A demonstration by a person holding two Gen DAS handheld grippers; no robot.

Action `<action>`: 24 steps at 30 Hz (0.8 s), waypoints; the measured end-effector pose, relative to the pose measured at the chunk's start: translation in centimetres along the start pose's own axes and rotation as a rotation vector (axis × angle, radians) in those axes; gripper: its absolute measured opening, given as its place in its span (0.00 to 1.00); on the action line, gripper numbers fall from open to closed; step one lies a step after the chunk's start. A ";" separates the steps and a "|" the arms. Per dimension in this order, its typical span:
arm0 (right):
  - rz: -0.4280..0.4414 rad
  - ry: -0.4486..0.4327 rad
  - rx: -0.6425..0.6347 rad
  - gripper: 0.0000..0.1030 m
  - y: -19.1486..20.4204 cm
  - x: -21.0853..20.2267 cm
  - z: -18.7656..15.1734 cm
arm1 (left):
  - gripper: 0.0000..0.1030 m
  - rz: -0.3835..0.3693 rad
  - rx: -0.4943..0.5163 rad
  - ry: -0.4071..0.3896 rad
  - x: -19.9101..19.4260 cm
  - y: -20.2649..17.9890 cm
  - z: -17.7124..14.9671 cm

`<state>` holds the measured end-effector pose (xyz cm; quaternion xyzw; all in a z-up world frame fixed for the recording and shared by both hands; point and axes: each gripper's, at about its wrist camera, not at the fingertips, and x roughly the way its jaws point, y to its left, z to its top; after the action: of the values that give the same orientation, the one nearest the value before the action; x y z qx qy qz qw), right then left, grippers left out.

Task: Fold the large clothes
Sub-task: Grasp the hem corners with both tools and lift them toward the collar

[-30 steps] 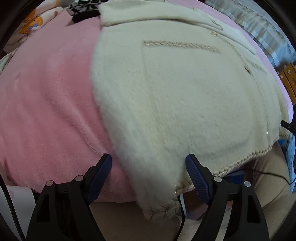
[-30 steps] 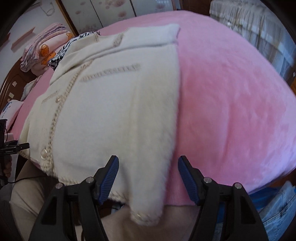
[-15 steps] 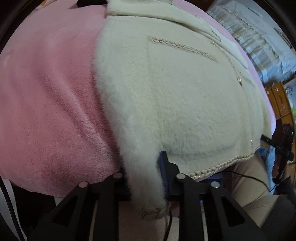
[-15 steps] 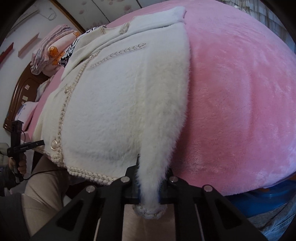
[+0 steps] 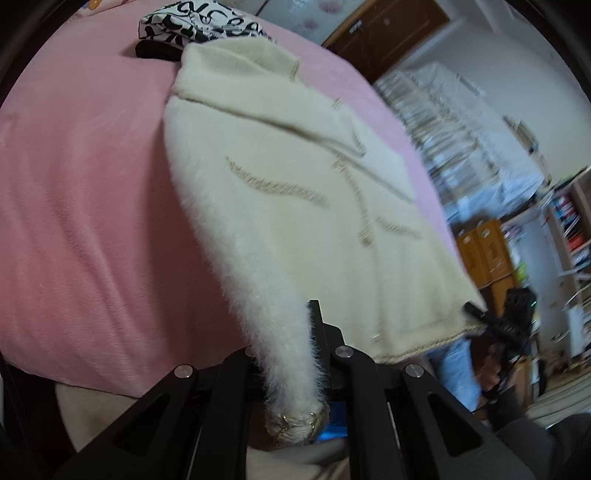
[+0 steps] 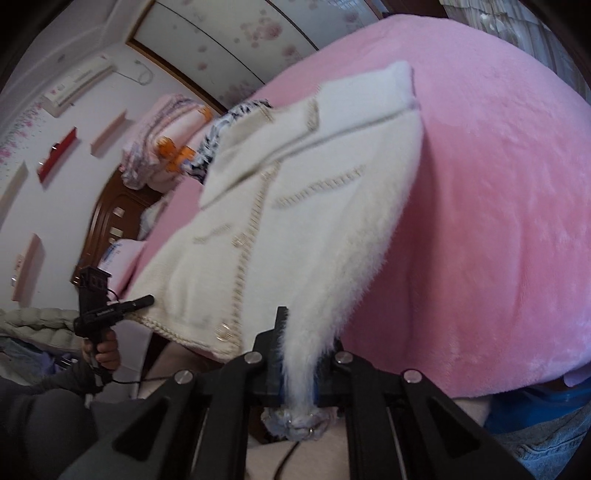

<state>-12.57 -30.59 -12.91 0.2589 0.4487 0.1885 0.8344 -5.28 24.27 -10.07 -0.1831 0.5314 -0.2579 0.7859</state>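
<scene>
A fluffy cream cardigan (image 5: 280,206) with gold braid trim lies on a pink blanket (image 5: 81,206), its near hem raised off the bed. My left gripper (image 5: 291,373) is shut on the cardigan's near left hem corner. My right gripper (image 6: 299,373) is shut on the near right hem corner of the cardigan (image 6: 303,229). The cloth stretches taut from both grippers up to the collar, which rests on the blanket (image 6: 498,206). Each gripper shows in the other's view, at the far hem edge.
A black-and-white patterned garment (image 5: 192,26) lies beyond the collar. Folded pink bedding (image 6: 166,140) sits by a wooden headboard (image 6: 110,221). Shelves and a cabinet (image 5: 487,254) stand to the right of the bed.
Both grippers closed on the hem corners, then lifted them up and away from the bed edge. The cardigan's lower half now hangs raised and taut.
</scene>
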 end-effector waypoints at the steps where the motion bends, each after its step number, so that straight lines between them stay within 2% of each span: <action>1: 0.017 -0.012 -0.001 0.08 0.4 -0.4 0.4 | 0.05 -0.030 -0.017 -0.024 -0.7 -0.3 0.3; 7: 0.146 -0.116 0.039 0.08 2.2 -1.9 3.5 | 0.05 -0.156 -0.127 -0.186 -3.7 -1.1 2.6; 11: 0.192 -0.194 0.097 0.08 2.5 -2.8 6.8 | 0.06 -0.154 -0.179 -0.283 -4.3 -1.6 5.9; 16: 0.200 -0.281 0.219 0.08 1.5 -2.7 12.4 | 0.06 -0.114 -0.239 -0.362 -4.1 -1.3 13.4; 19: 0.168 -0.316 0.308 0.08 -0.2 -2.1 16.8 | 0.06 -0.075 -0.264 -0.382 -2.8 -1.2 18.9; 22: 0.132 -0.330 0.373 0.08 -2.3 -0.8 21.2 | 0.08 -0.038 -0.286 -0.367 -0.2 -0.4 24.3; 24: 0.108 -0.314 0.426 0.13 -4.0 1.6 24.6 | 0.15 -0.012 -0.306 -0.313 3.0 0.4 27.8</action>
<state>9.40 -39.36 -4.95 0.4780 0.3290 0.0915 0.8093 21.60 23.21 -2.29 -0.3414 0.4348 -0.1475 0.8202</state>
